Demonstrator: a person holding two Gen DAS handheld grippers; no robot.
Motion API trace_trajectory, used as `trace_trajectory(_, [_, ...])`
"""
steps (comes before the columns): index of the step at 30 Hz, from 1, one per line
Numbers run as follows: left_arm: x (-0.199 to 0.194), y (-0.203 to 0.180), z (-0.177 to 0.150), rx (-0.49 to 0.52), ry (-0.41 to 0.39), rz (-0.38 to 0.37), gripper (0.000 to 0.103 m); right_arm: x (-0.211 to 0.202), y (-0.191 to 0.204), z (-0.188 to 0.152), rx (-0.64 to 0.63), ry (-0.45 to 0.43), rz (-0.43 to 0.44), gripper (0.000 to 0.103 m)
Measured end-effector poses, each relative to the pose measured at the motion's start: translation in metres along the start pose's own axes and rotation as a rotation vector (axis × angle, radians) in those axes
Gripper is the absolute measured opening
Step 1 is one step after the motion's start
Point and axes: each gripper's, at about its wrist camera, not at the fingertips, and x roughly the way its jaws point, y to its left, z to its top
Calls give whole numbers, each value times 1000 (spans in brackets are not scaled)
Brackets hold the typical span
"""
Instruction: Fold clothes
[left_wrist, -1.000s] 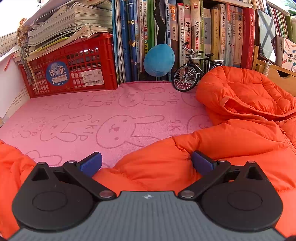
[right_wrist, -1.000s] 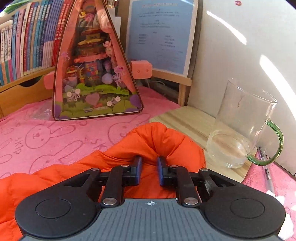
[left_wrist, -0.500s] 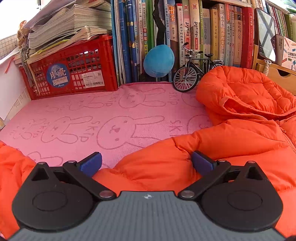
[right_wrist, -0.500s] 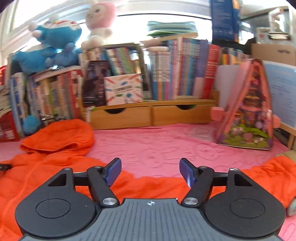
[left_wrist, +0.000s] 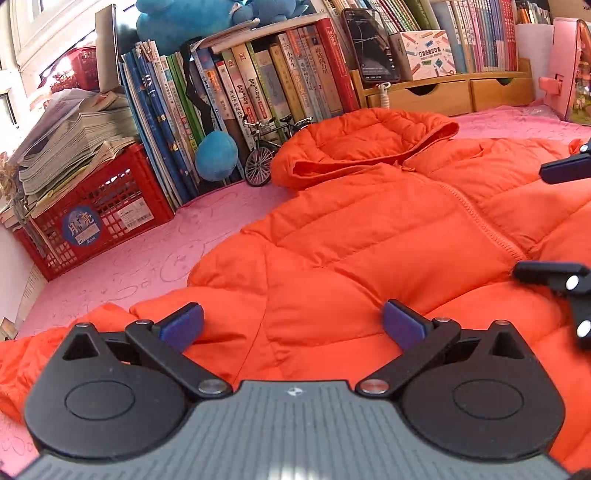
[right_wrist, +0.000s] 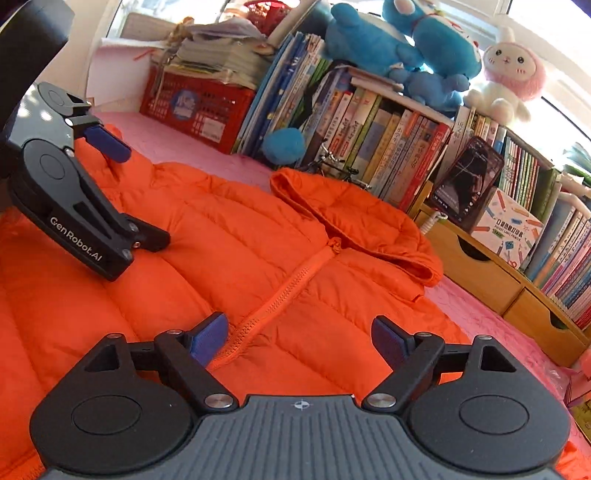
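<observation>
Orange hooded puffer jacket (right_wrist: 258, 236) lies spread front-up on the pink bunny-print blanket (left_wrist: 155, 251), its zipper (right_wrist: 280, 295) closed and its hood (left_wrist: 369, 144) lying toward the far row of books (left_wrist: 280, 81), just beside a small model bicycle (left_wrist: 269, 151). Left gripper (left_wrist: 291, 325) hangs over the jacket's near left side, jaws wide apart with only fabric below, nothing pinched. Right gripper (right_wrist: 299, 338) hovers above the zipper, its jaws opening, clamped on nothing. A red crate (left_wrist: 99, 214) stacked with papers stands at the far left, blue plush toys (right_wrist: 399, 48) sit atop the books.
</observation>
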Motion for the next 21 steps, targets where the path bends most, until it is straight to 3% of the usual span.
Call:
trace_trajectory(7, [7, 41, -21, 39, -13, 161, 103, -17, -98, -49, 195, 125, -172, 85])
trace_trajectory(10, [11, 69, -28, -32, 17, 224, 103, -28, -138, -77, 242, 164, -321, 86])
trace_trajectory(13, [16, 89, -30, -118, 47, 212, 103, -37, -182, -109, 324, 226, -489, 86])
trace_trajectory(16, [14, 90, -29, -133, 39, 204, 103, -41, -220, -132, 462, 268, -563, 86])
trace_trajectory(19, [-8, 85, -28, -143, 7, 211, 97, -57, -218, -133, 474, 239, -571, 76])
trace_trajectory(21, [-40, 84, -28, -206, -45, 161, 97, -81, -198, -125, 475, 134, -526, 77])
